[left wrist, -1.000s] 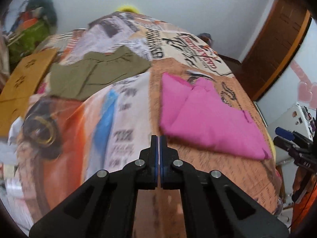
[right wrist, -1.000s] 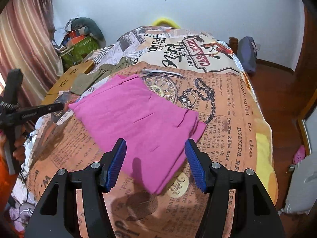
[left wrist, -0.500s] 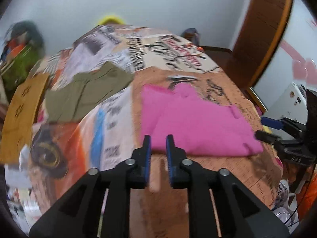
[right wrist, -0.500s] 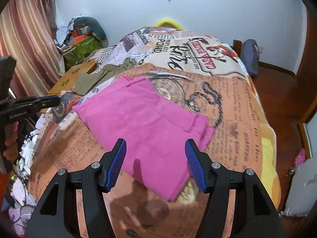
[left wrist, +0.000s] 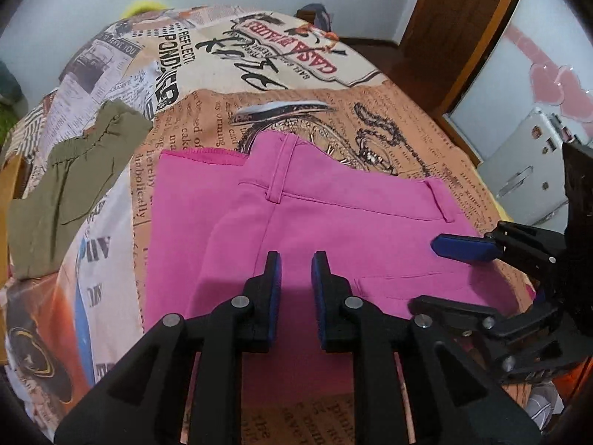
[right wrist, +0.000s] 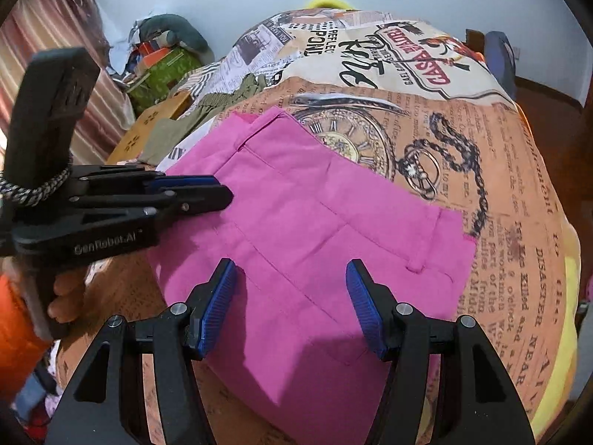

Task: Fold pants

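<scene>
Pink pants point(left wrist: 333, 230) lie folded flat on the bed, waistband and belt loops toward the far side; they also show in the right wrist view point(right wrist: 315, 215). My left gripper point(left wrist: 295, 270) hovers over their near edge, slightly open and empty. It shows from the side in the right wrist view point(right wrist: 218, 193). My right gripper point(right wrist: 291, 289) is wide open and empty above the near part of the pants. It also shows at the right of the left wrist view point(left wrist: 441, 270).
An olive green garment point(left wrist: 70, 174) lies on the bed to the left of the pants. The bed has a newspaper-print cover point(left wrist: 259, 55). A cardboard box point(right wrist: 148, 126) and clutter sit left of the bed. A wooden door point(left wrist: 467, 29) is to the right.
My left gripper has opened from shut to a small gap and moved right, over the pink pants. My right gripper came closer to the pants and stayed wide open.
</scene>
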The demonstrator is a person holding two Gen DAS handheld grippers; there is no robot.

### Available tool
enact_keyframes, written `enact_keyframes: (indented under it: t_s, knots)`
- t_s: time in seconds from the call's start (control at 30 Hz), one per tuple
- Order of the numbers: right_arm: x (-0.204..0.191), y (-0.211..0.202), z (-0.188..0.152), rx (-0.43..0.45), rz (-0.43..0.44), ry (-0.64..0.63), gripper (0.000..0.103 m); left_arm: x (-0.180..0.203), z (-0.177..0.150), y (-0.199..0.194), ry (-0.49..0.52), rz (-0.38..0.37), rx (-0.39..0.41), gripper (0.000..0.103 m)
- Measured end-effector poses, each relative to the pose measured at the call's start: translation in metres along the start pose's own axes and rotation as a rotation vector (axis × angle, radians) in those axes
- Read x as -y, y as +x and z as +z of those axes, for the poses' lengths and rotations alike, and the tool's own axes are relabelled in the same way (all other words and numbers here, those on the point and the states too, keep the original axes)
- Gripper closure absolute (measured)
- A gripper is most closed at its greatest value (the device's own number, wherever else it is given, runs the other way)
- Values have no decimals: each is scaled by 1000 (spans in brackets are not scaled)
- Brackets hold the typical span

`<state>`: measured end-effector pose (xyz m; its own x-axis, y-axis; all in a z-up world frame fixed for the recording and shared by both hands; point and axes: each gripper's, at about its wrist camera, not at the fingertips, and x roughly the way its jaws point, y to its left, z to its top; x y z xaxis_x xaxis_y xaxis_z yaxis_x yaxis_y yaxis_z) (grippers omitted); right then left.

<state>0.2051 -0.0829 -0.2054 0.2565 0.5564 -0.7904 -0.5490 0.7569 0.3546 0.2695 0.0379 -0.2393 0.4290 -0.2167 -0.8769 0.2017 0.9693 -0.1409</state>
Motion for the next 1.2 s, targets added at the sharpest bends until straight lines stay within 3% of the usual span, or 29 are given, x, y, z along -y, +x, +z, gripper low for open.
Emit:
enact_keyframes:
  t_s: [0.23,0.3,0.37,0.5,0.73,0.83,0.97,1.2]
  knots:
    - [8,-32,-33,6,-75,-12,45,-3,-20,-21,22,30,21,85]
    - [13,-42,-40,19,-77,14,45,-6,-27,-28,15,59,31,76]
    - [20,-51,-47,21,-89,39,45,-12,-33,-34,-10,131,50,52]
    - [30,-61,-60,18,-93,79,45,-34,-51,-45,-86,135,32,51]
    - [36,-76,-66,30,-167,98,45,-53,-66,-61,-101,193,20,48]
    - [41,-86,-63,63,-155,138,45,-60,-61,-68,-122,164,18,47]
    - [44,-88,-52,94,-163,146,45,-62,-45,-71,-130,129,40,39]
    - [56,-61,-37,73,-118,194,45,-50,-13,-51,-114,54,44,32]
